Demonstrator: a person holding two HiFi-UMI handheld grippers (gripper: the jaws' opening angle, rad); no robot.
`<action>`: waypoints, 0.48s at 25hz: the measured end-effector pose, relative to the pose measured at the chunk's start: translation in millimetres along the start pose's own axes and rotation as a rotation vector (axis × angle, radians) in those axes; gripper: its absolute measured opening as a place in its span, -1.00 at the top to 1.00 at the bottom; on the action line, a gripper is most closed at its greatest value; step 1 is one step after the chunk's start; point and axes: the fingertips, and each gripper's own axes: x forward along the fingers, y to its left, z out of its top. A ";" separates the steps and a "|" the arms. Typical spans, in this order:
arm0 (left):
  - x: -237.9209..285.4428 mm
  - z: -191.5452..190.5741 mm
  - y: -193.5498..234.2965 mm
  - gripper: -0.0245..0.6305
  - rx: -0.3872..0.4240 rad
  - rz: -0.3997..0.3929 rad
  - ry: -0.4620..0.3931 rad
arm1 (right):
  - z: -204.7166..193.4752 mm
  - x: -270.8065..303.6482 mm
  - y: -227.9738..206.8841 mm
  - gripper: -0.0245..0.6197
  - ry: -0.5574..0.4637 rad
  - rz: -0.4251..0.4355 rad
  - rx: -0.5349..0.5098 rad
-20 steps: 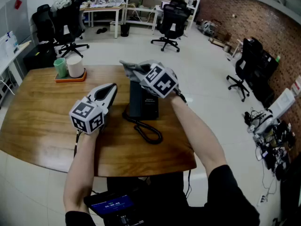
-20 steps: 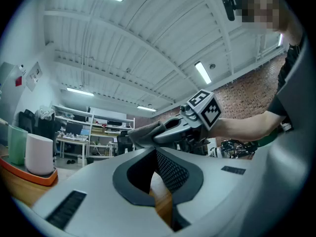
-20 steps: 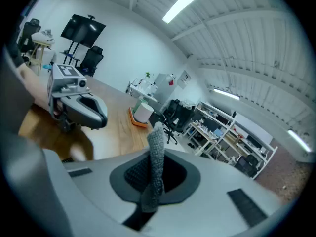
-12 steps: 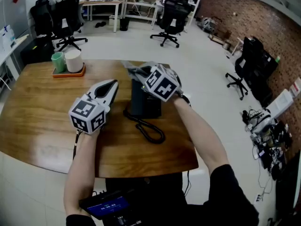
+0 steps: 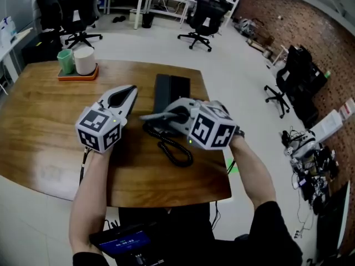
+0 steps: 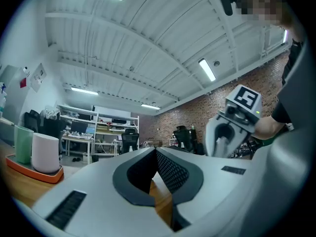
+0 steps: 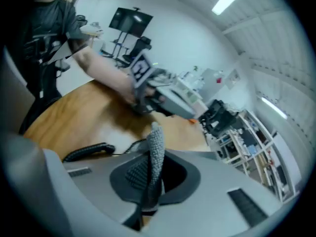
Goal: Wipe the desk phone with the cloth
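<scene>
The black desk phone [image 5: 171, 90] lies in the middle of the wooden table [image 5: 44, 121], its coiled cord [image 5: 173, 149] looping toward me. My right gripper [image 5: 166, 117] is over the phone's near end, pointing left, shut on a grey cloth [image 5: 151, 117]. In the right gripper view the cloth [image 7: 155, 149] stands up between the jaws of the right gripper [image 7: 149, 179], with the cord [image 7: 89, 152] beyond. My left gripper [image 5: 126, 93] hovers just left of the phone, apart from it. In its own view the left gripper [image 6: 155, 154] is shut on nothing.
An orange tray [image 5: 76, 73] with a green cup and a white cup stands at the table's far left. Office chairs [image 5: 202, 15] and desks stand on the floor beyond. The table's near edge [image 5: 166, 195] is close to me, above a small screen [image 5: 128, 240].
My right gripper has drawn the cloth back from the phone's far end to its near end, uncovering the phone's top. The left gripper has barely shifted.
</scene>
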 end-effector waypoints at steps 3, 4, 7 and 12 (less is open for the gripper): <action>-0.9 -1.6 2.0 0.96 -0.002 0.001 -0.001 | -11.9 -5.2 -98.5 0.85 -0.051 -0.267 0.216; -1.2 -2.3 2.6 0.96 -0.004 0.001 -0.002 | -19.2 -2.7 -123.8 0.85 -0.051 -0.332 0.274; -1.2 -3.7 2.6 0.96 -0.011 0.004 -0.006 | -38.7 15.0 -157.2 0.85 -0.002 -0.402 0.340; 0.1 -1.1 -0.4 0.96 -0.007 0.003 -0.003 | -44.3 22.6 -132.9 0.85 0.041 -0.336 0.268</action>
